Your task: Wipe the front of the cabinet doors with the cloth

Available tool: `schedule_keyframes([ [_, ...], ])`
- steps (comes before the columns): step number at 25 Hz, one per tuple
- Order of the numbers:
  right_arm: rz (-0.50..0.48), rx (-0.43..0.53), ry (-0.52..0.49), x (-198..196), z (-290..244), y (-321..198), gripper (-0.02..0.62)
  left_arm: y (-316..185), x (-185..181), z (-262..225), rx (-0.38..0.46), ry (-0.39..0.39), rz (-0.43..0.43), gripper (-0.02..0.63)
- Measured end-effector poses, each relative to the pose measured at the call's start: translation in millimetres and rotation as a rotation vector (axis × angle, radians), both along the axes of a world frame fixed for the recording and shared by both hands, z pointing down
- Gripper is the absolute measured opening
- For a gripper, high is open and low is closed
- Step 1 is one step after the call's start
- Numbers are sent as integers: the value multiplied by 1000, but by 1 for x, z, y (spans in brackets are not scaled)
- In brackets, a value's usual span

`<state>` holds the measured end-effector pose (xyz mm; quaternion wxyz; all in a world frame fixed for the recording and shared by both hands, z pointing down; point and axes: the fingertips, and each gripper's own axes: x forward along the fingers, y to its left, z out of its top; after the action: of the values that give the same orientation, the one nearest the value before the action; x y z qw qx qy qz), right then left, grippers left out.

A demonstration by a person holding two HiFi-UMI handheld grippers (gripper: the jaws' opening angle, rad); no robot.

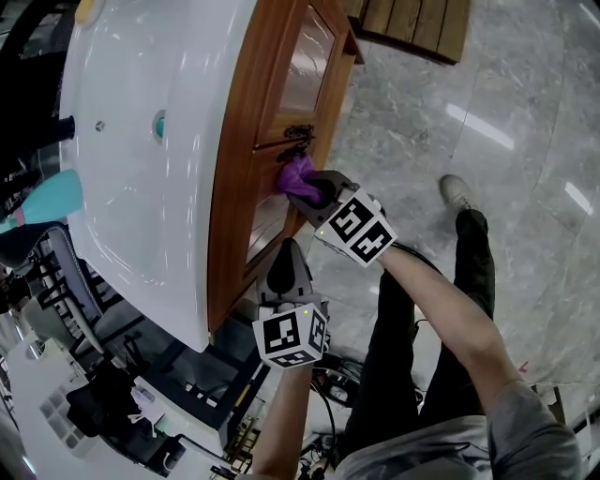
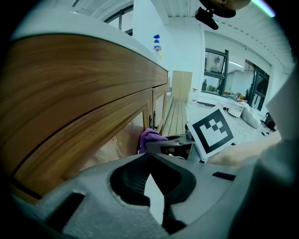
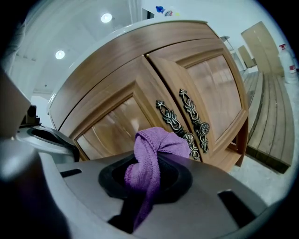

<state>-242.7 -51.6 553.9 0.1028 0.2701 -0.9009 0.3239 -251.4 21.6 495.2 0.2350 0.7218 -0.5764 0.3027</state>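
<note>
Grey marble floor [image 1: 525, 112] runs beside a wooden cabinet [image 1: 246, 141] topped by a white basin [image 1: 150, 141]; a slatted wooden bench [image 1: 412, 23] stands farther along the floor. The two cabinet doors [image 3: 140, 107] have glazed panels and meet at a centre edge, where a pair of ornate dark metal handles [image 3: 187, 121] sit side by side.

The right hand-held gripper [image 1: 319, 192] is clenched on a purple cloth [image 1: 296, 176]. The cloth bunches out past the jaw tips and sits against the door fronts at the centre edge, just beside the lower ends of the handles. In the right gripper view the cloth [image 3: 148, 154] rises folded from between the jaws and covers the bottom of the nearer handle.

The left hand-held gripper [image 1: 286, 258] hangs nearer the person, close to the front of the nearer door but apart from the cloth. Its jaws are closed together with nothing between them, as the left gripper view [image 2: 150, 161] shows.
</note>
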Motion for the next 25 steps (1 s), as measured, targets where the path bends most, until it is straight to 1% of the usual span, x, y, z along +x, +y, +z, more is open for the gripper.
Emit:
schedule_keyframes([
  [14, -25, 64, -53, 0, -49, 2, 61, 17, -1, -15, 10, -13, -29, 8],
  [25, -42, 113, -89, 1, -83, 3, 61, 21, -3, -28, 25, -28, -49, 8],
])
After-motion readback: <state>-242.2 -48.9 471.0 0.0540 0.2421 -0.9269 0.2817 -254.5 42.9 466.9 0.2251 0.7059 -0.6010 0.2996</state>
